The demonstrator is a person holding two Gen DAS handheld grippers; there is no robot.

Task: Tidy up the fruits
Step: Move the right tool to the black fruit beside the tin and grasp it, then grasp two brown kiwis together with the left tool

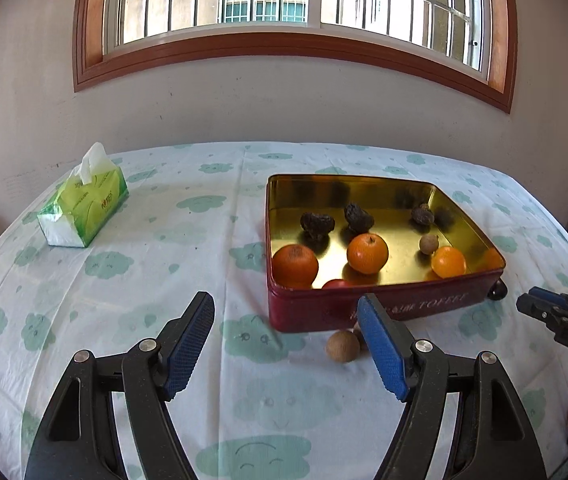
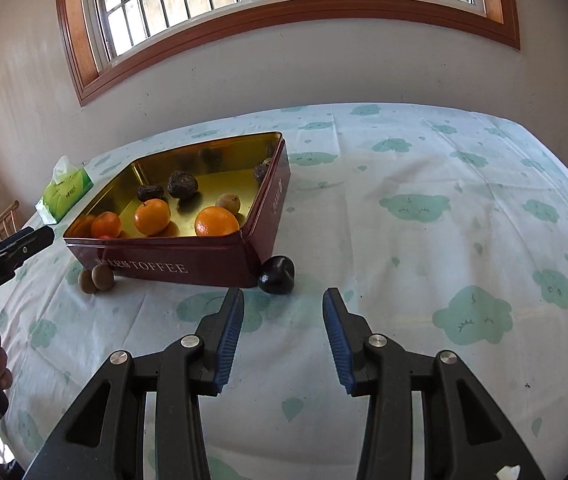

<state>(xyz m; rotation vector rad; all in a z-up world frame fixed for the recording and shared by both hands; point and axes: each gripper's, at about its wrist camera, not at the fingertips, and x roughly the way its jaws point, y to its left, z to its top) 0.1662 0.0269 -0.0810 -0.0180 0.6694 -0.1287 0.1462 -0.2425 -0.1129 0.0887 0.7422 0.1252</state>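
Cloud-print tablecloth [image 2: 424,240] | left claw [image 1: 286,318] released, low before tin [image 1: 364,308] | right claw [image 2: 282,316] released, near dark fruit [image 2: 277,275]

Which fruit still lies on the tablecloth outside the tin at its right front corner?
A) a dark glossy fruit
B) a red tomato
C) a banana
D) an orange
A: the dark glossy fruit rests on the cloth against the corner of the red tin, just ahead of the open right tool.
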